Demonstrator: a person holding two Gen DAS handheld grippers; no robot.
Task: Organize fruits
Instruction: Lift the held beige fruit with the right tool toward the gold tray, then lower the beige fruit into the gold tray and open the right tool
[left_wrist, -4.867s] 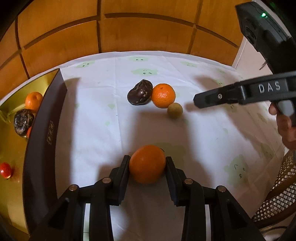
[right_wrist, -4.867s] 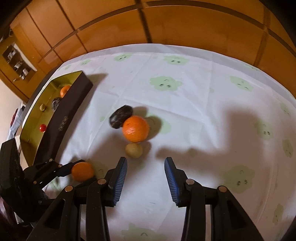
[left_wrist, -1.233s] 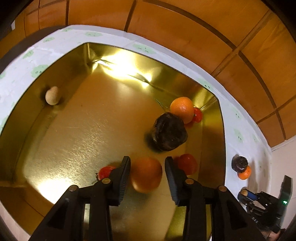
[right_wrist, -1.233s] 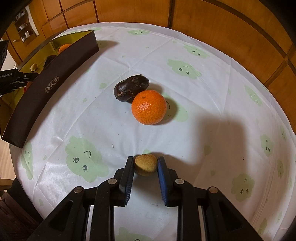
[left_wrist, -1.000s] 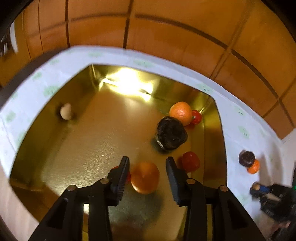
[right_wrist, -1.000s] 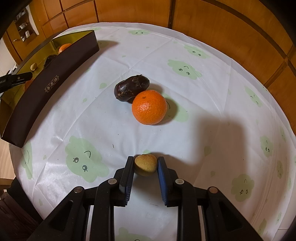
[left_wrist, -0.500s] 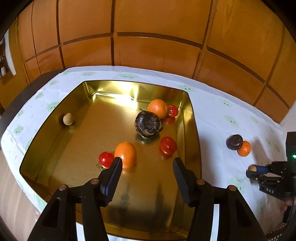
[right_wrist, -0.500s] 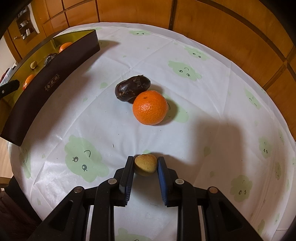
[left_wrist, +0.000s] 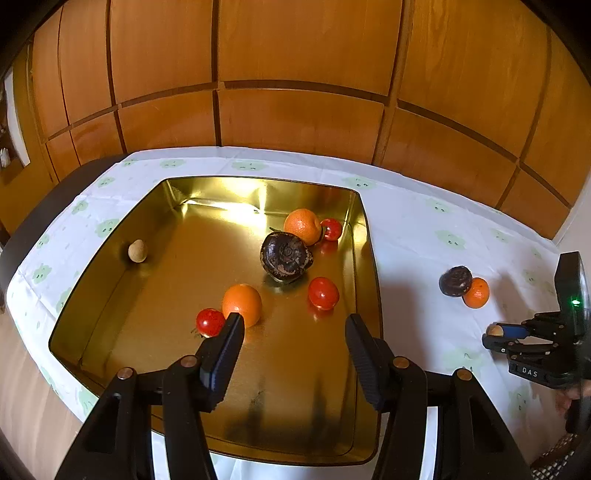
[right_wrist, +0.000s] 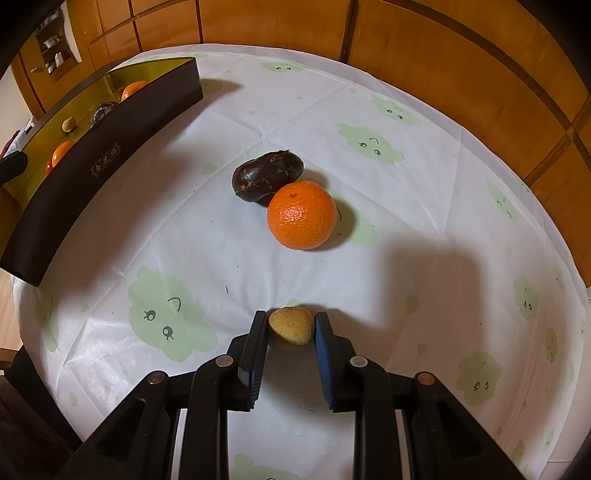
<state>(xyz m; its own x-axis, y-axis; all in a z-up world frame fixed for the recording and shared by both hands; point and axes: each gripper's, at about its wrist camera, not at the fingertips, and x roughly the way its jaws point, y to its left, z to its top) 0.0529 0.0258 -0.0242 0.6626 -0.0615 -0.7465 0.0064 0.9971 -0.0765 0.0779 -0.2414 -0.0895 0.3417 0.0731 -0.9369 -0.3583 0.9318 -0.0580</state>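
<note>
My left gripper (left_wrist: 293, 325) is open and empty, held above the near part of the gold tin box (left_wrist: 110, 236). In the box lie an orange (left_wrist: 242, 304), a second orange (left_wrist: 303, 226), a dark fruit (left_wrist: 286, 256), three red tomatoes (left_wrist: 323, 292) and a small tan fruit (left_wrist: 137, 251). My right gripper (right_wrist: 290, 328) is shut on a small tan fruit (right_wrist: 291, 326) just above the tablecloth. An orange (right_wrist: 302, 215) and a dark fruit (right_wrist: 266, 176) lie touching on the cloth ahead of it.
The box (right_wrist: 99, 155) stands at the table's left, seen from the right wrist view. The white cloth with green prints (right_wrist: 424, 229) covers the round table. Wooden wall panels (left_wrist: 295, 74) stand behind. The right gripper (left_wrist: 532, 343) shows right of the box.
My left gripper let go of the orange in the box, opened wide and pulled back and up. My right gripper has stayed shut on the small tan fruit.
</note>
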